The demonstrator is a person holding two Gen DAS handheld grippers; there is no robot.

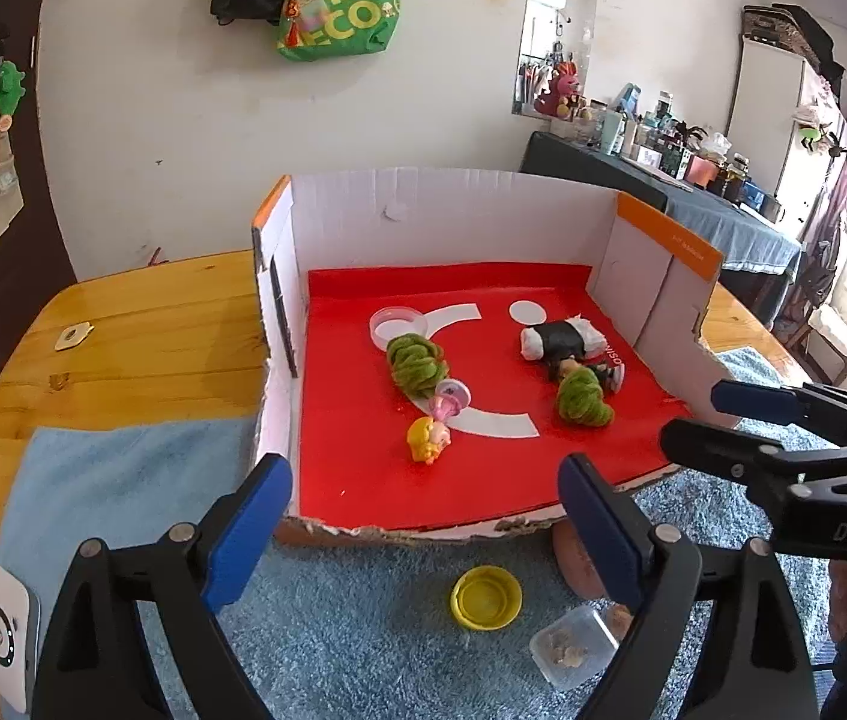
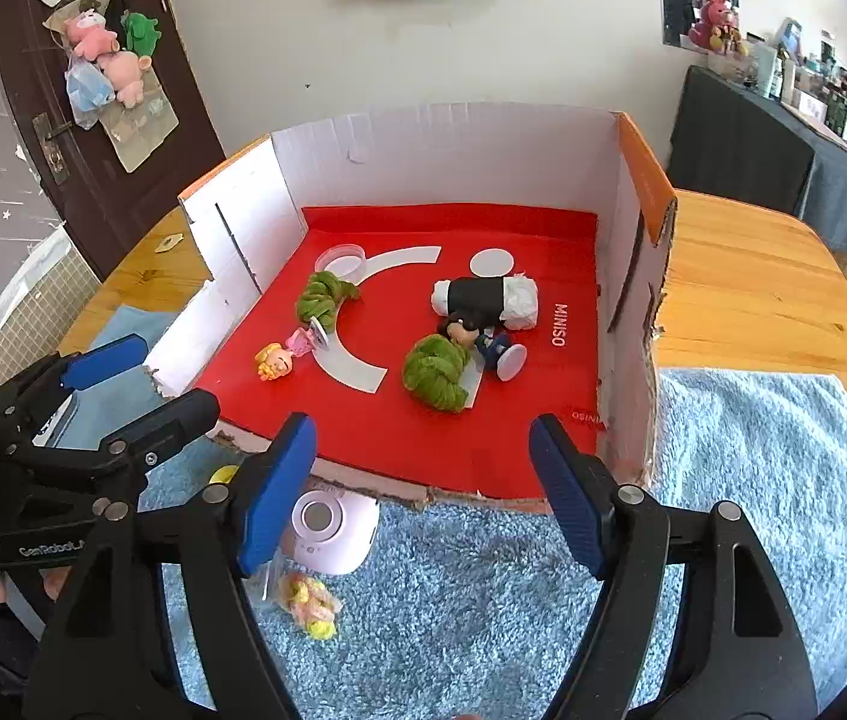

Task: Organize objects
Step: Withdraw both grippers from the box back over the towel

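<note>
- Red-lined cardboard box (image 2: 633, 276) holds the sorted items: two green yarn bundles (image 2: 438, 373), a wrapped roll (image 2: 486, 299), and small figurines (image 2: 275, 362); its cut-down front wall likely eases access.
- Left gripper (image 1: 426, 495) and right gripper (image 2: 423, 483) hover at the box's 6 o'clock edge, jaws spread, nothing between them.
- Yellow cap (image 1: 486, 597) and clear container (image 1: 573, 648) remain outside on the blue mat (image 2: 753, 480).
- Brown object under the left gripper's finger is hard to identify.
</note>
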